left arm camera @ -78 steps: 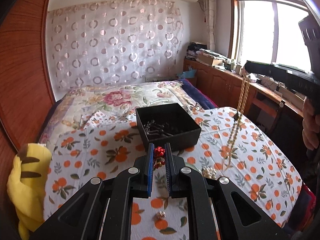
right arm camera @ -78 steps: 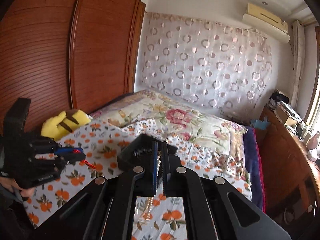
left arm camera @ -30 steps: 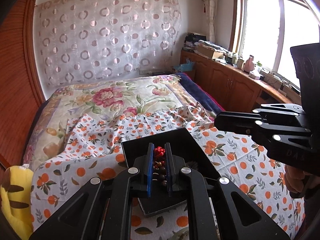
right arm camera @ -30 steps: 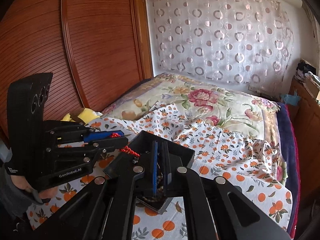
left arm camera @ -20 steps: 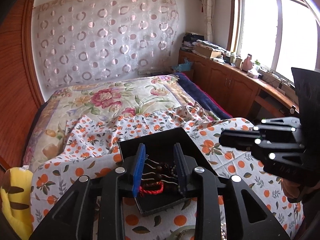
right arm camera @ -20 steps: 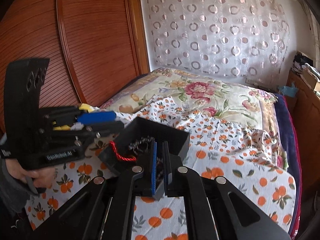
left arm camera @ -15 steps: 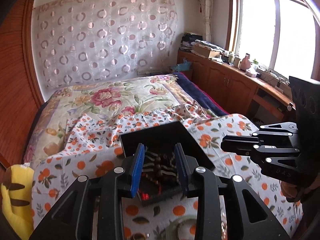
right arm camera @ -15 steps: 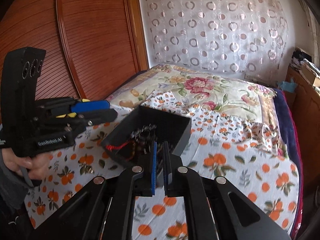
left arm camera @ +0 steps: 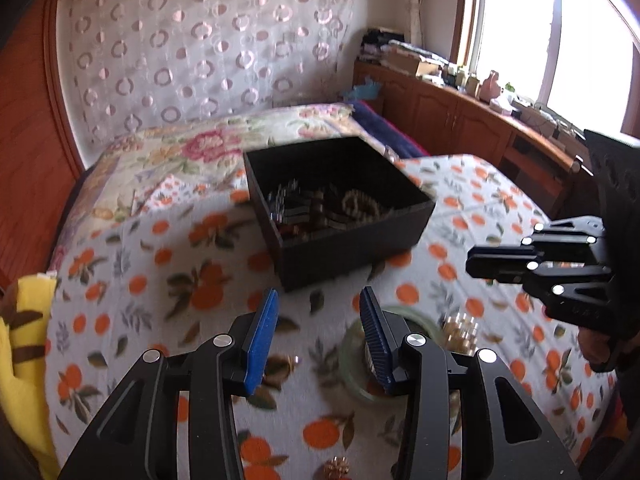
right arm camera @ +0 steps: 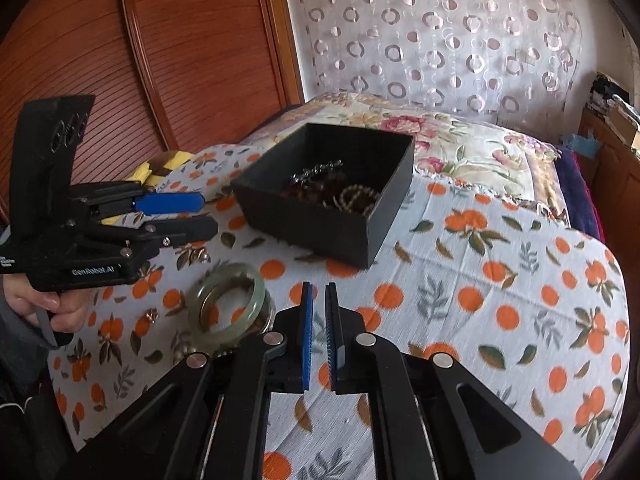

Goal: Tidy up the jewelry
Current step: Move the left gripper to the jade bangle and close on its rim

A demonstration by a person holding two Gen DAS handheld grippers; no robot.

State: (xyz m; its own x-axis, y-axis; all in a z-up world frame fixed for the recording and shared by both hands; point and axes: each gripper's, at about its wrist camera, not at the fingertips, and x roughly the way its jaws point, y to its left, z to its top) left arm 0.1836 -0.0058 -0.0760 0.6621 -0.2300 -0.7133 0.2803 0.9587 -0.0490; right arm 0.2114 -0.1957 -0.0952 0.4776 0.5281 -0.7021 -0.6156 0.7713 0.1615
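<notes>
A black box (left arm camera: pixel 352 252) (right arm camera: pixel 312 224) stands on the orange-print cloth, with bead strings and dark bracelets (right arm camera: pixel 332 192) piled inside. In front of it lies a pale green bangle (right arm camera: pixel 259 294) (left arm camera: pixel 348 364), partly hidden behind my left finger in the left wrist view. My left gripper (left arm camera: pixel 319 292) (right arm camera: pixel 208 214) hovers just left of the bangle; its jaws are opening and nothing is between them. My right gripper (right arm camera: pixel 319 286) (left arm camera: pixel 472 262) is low over the cloth to the bangle's right. Its jaws are opening from a narrow gap, also empty.
Small gold pieces (left arm camera: pixel 460 328) (right arm camera: pixel 152 314) lie loose around the bangle. A yellow plush toy (left arm camera: pixel 20 340) sits at the cloth's left edge. A person's hand (right arm camera: pixel 52 304) holds the left gripper. Wooden wardrobe on the left, cabinets under the window on the right.
The left gripper let its red bracelet drop into the box and opened. The right gripper's bead string is gone from its jaws, which have parted. Both pulled back and sank toward the bangle.
</notes>
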